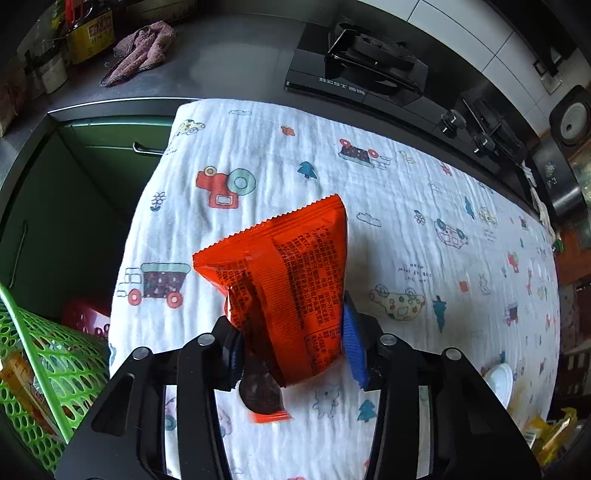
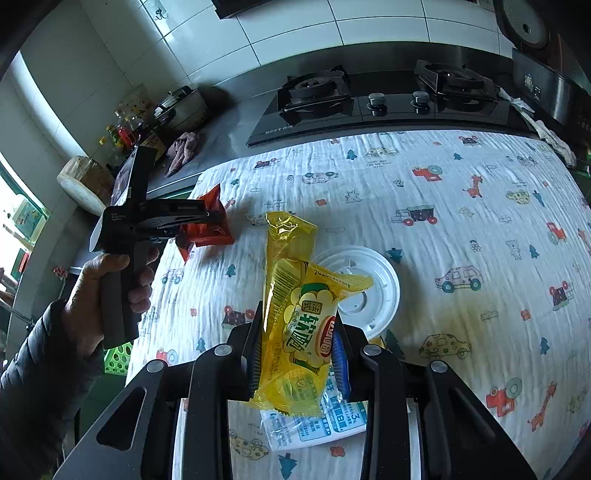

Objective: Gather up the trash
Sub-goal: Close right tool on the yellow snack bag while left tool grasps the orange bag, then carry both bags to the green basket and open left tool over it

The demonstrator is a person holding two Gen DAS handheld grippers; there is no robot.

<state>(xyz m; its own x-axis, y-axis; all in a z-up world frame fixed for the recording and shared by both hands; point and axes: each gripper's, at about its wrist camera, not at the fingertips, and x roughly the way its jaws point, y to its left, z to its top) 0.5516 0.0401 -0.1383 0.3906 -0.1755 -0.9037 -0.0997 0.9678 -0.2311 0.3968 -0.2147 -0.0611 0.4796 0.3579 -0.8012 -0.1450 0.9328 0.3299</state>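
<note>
My left gripper (image 1: 291,328) is shut on an orange snack wrapper (image 1: 280,266), which stands up from the jaws above the printed white cloth (image 1: 406,206). A dark brown and orange end (image 1: 262,395) hangs below the jaws. I cannot tell if it belongs to the same wrapper. The right wrist view shows that left gripper (image 2: 207,221) with the orange wrapper (image 2: 216,230) at the table's left edge, held by a hand (image 2: 110,288). My right gripper (image 2: 298,332) is shut on a yellow wrapper (image 2: 291,266). A white plastic lid (image 2: 369,291) and a clear blue-printed wrapper (image 2: 325,421) lie on the cloth beneath it.
A green mesh basket (image 1: 40,354) with packaging inside sits low beside the table's left edge, next to a red box (image 1: 85,317). A black gas stove (image 2: 369,103) lies behind the table. A pink rag (image 1: 144,48) and bottles (image 1: 88,33) are on the grey counter.
</note>
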